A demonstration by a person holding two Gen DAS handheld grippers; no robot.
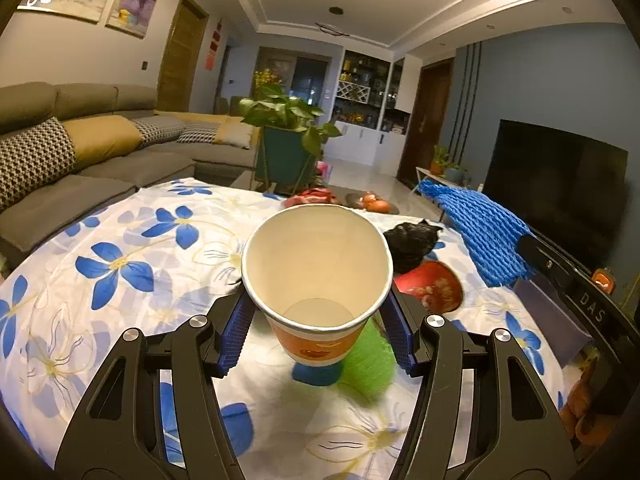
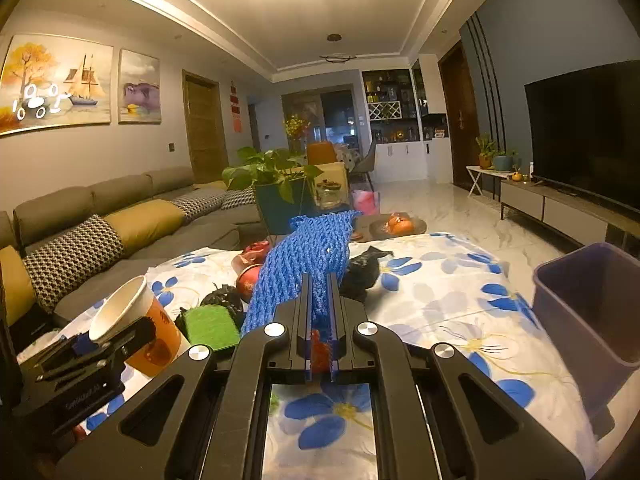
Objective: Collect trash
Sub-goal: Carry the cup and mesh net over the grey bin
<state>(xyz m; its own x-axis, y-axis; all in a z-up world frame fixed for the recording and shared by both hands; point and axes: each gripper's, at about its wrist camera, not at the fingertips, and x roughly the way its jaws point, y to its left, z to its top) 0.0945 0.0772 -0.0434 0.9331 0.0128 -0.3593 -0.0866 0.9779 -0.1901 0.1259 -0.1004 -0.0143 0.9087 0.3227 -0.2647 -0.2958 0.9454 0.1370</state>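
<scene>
Two pieces of trash are already in hand above the flowered tablecloth. The left gripper stands partly open, its blue pads pressed on either side of a paper cup just under the rim — mouth tilted toward the camera, empty inside. The right gripper is closed nearly tight on a blue foam net sleeve, which stands up from the jaws and flops forward. Both things look very light. The cup is thin-walled and would crush under hard pressure, so a hold near its stiffer rim suits it; the net is soft and springy, best pinched anywhere through its mesh. A purple bin waits at the table's right edge — probably where both belong.
</scene>
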